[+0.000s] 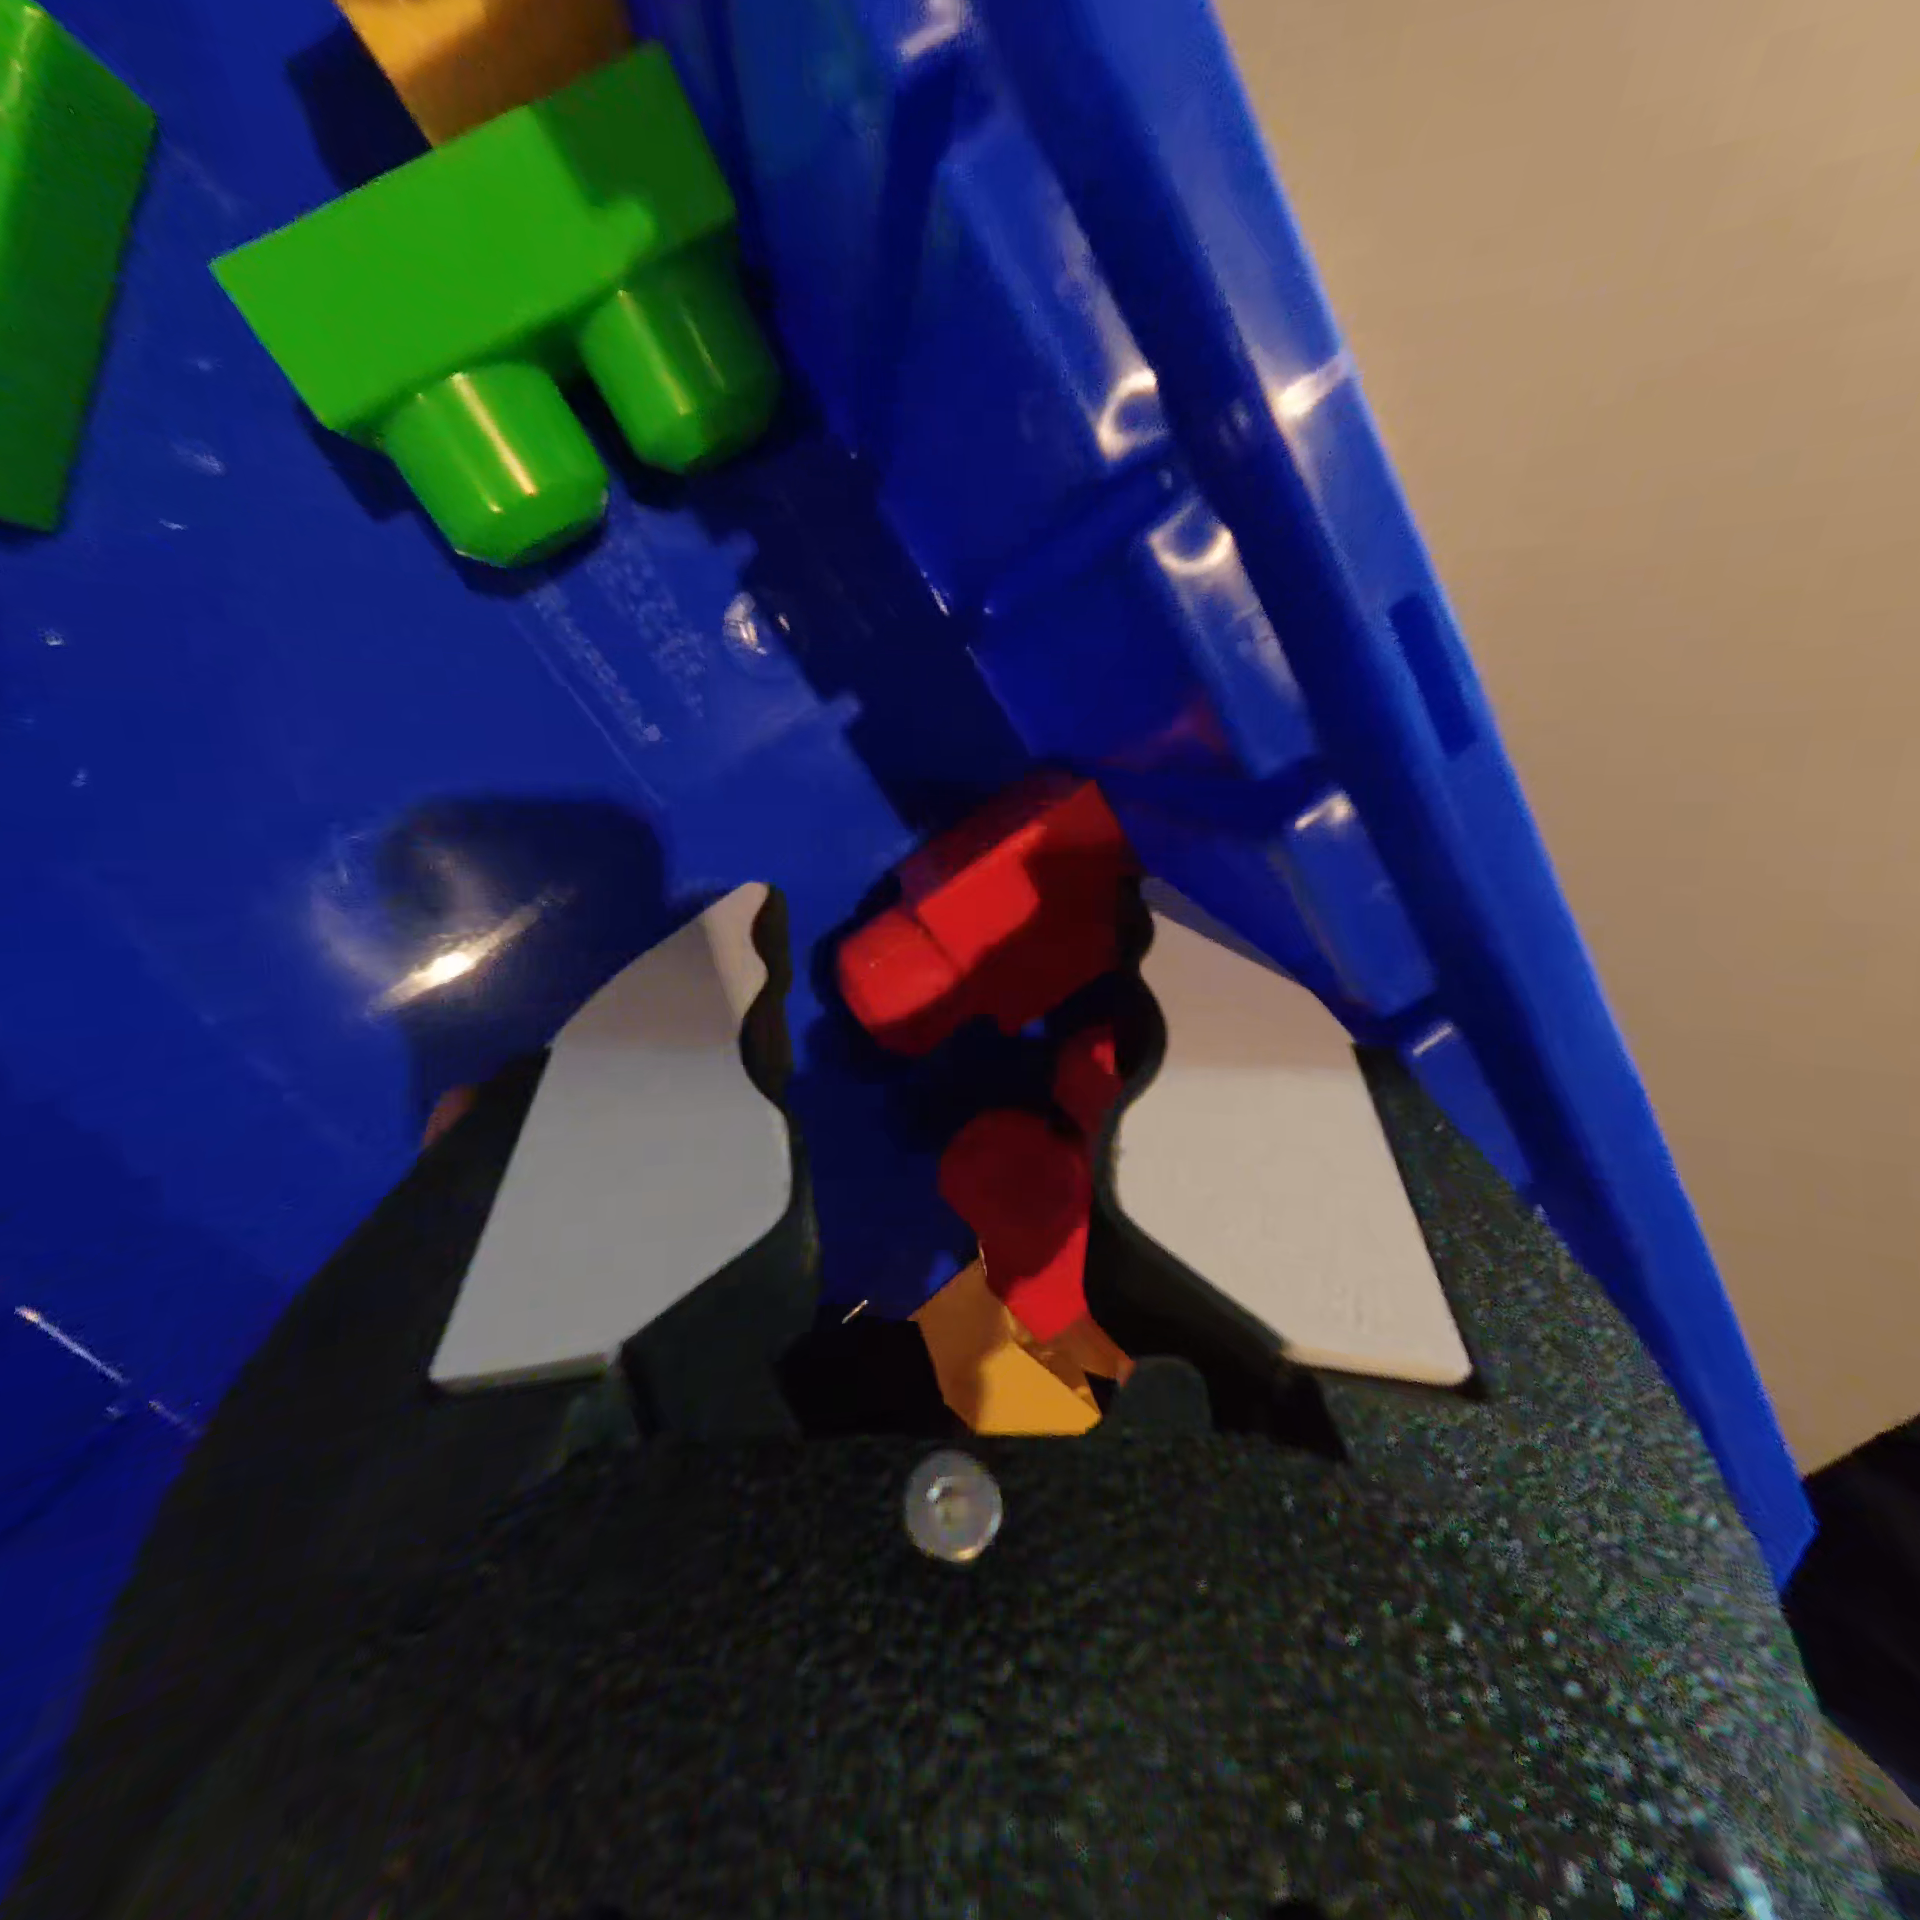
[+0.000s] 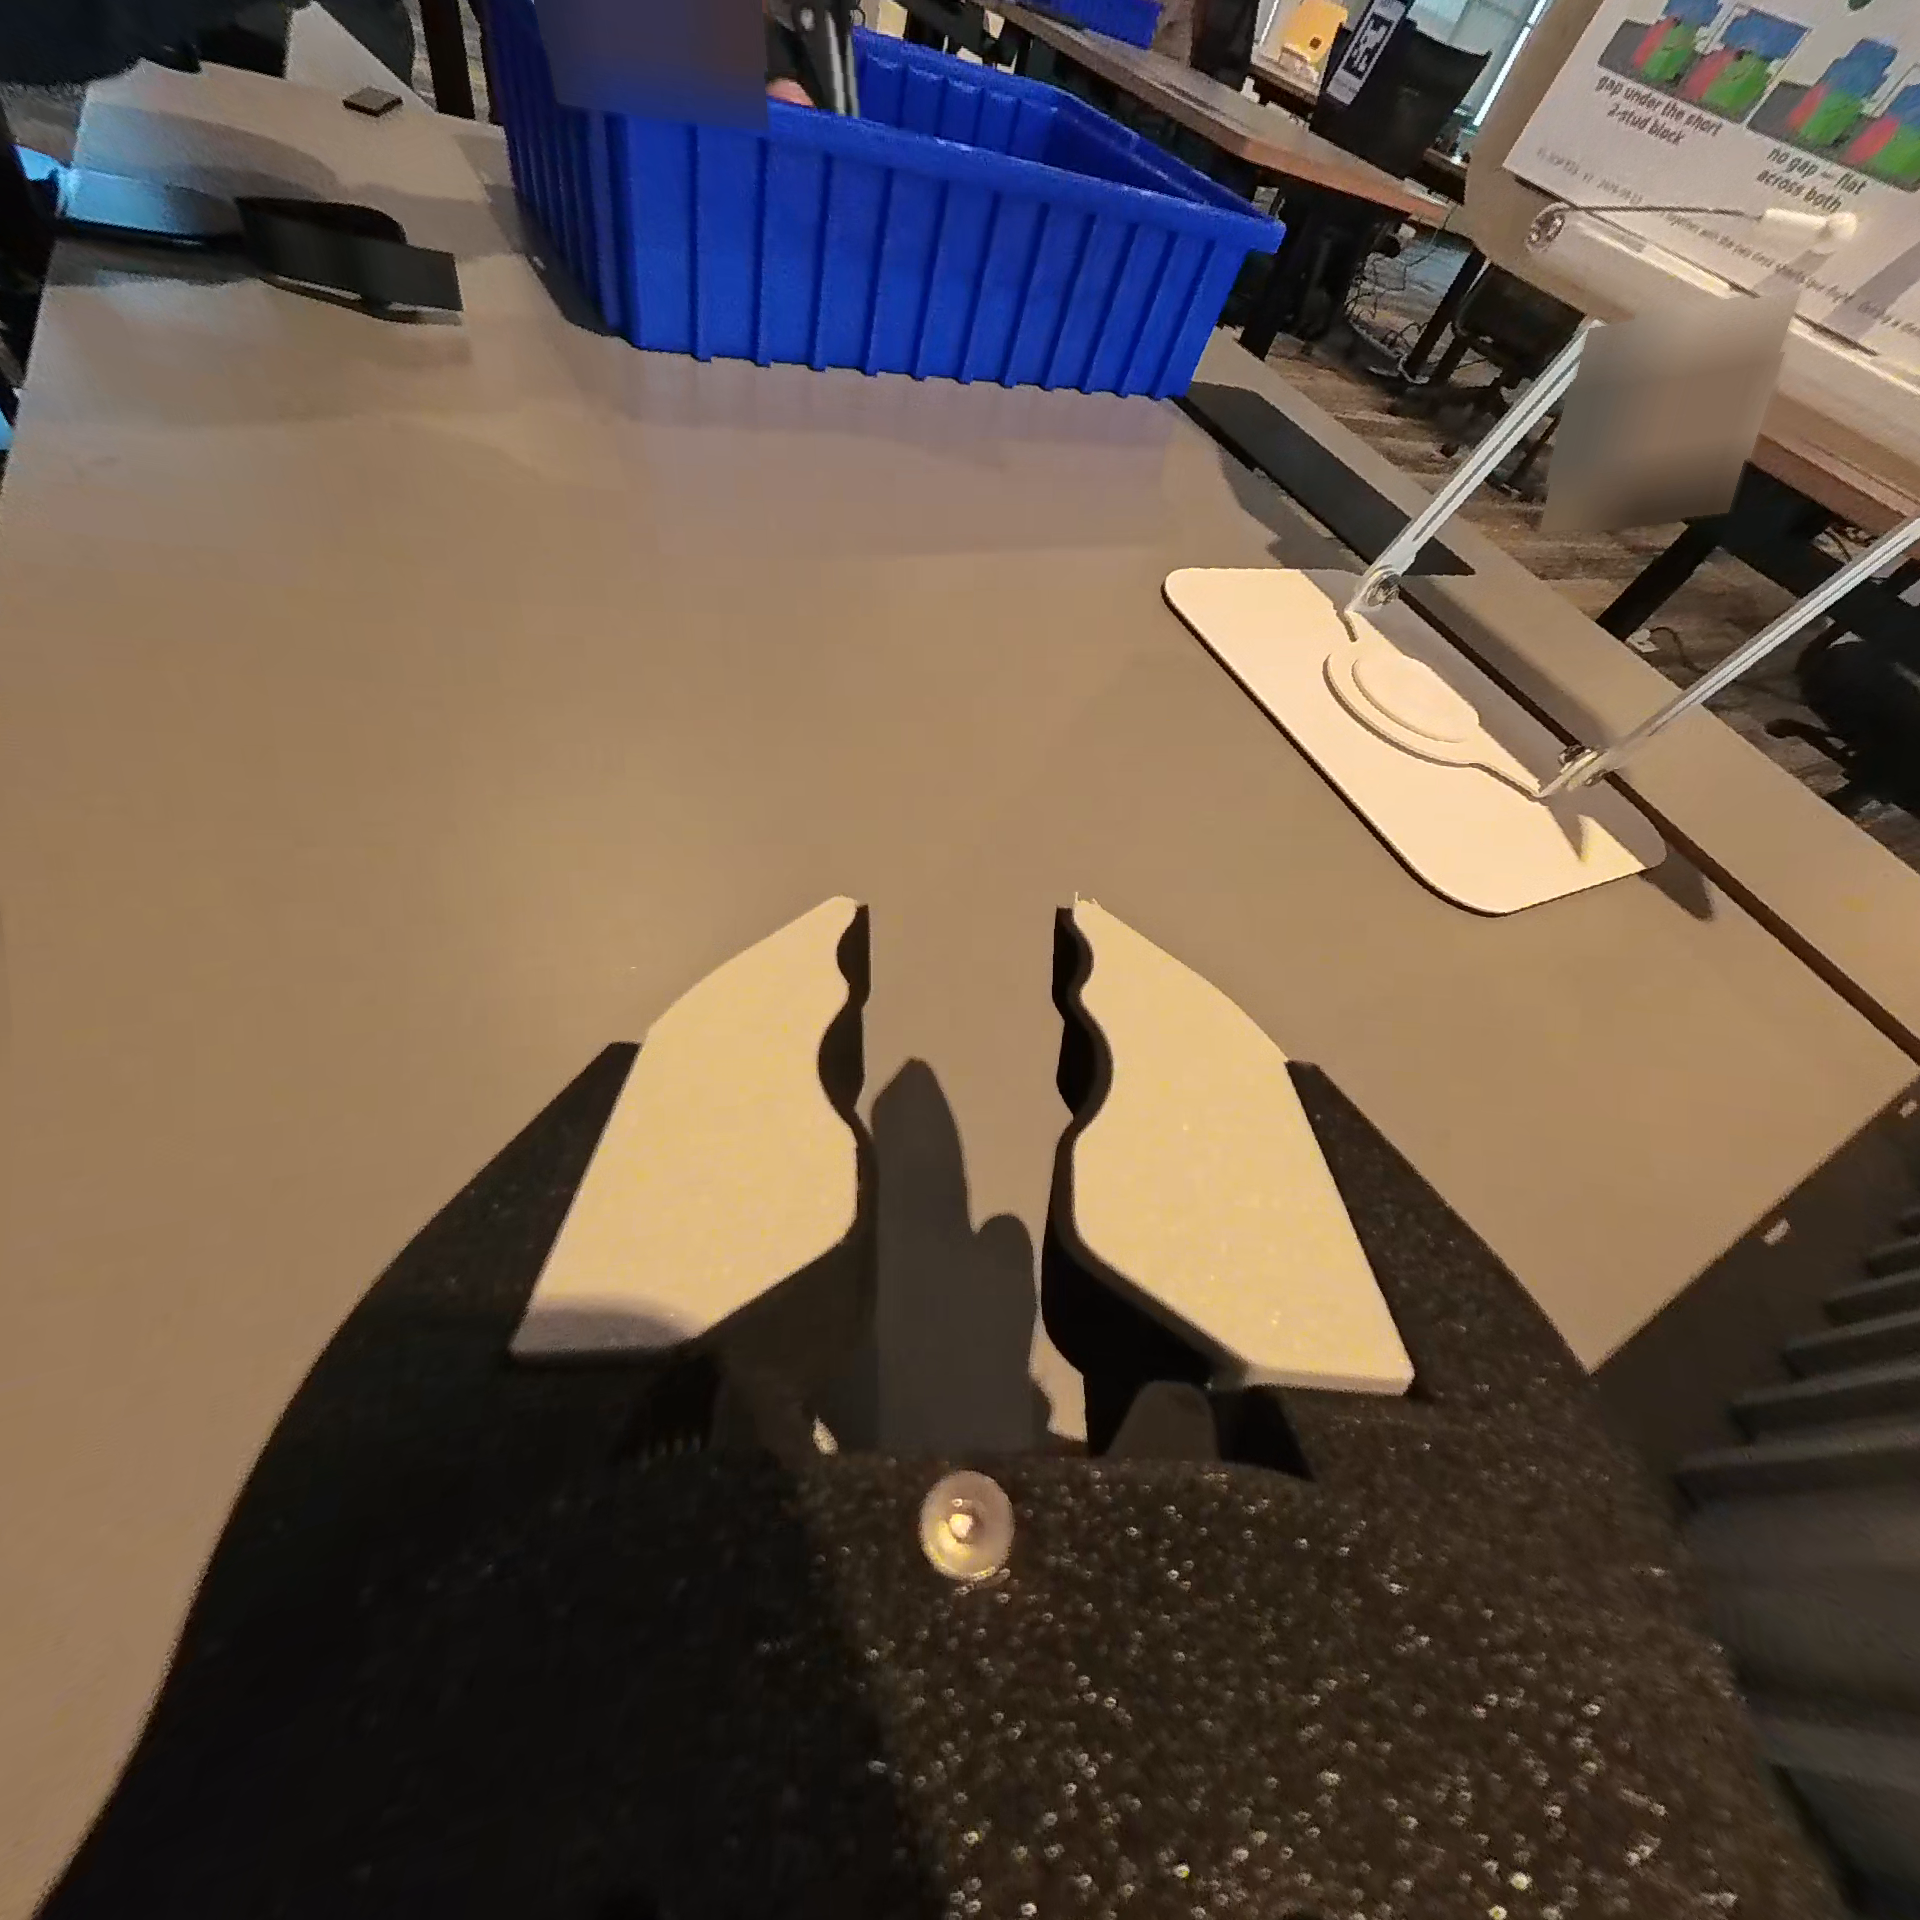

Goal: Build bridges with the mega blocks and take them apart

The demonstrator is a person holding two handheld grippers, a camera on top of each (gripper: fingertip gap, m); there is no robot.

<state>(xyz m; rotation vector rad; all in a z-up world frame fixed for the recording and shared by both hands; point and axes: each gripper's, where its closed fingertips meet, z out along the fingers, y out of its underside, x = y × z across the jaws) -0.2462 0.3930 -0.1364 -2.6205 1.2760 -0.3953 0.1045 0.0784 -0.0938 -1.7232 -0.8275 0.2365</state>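
Left wrist view: inside the blue bin [image 1: 312,831], the left gripper [image 1: 961,997] clenches a red block [image 1: 977,935]; a green block [image 1: 499,301] lies farther in. Picking stock seems the step.

Right wrist view: the right gripper [image 2: 961,935] hovers released above the bare surface [image 2: 623,675], the bin far ahead. Next, lift the block clear and carry it here.

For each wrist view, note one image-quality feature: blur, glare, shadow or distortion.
Left wrist view: motion blur smears the blue bin, with glare streaks on its floor; the red block sits dark between the fingers. Right wrist view: sharper; wide-angle bending of the table edge, and the right gripper casts a shadow.
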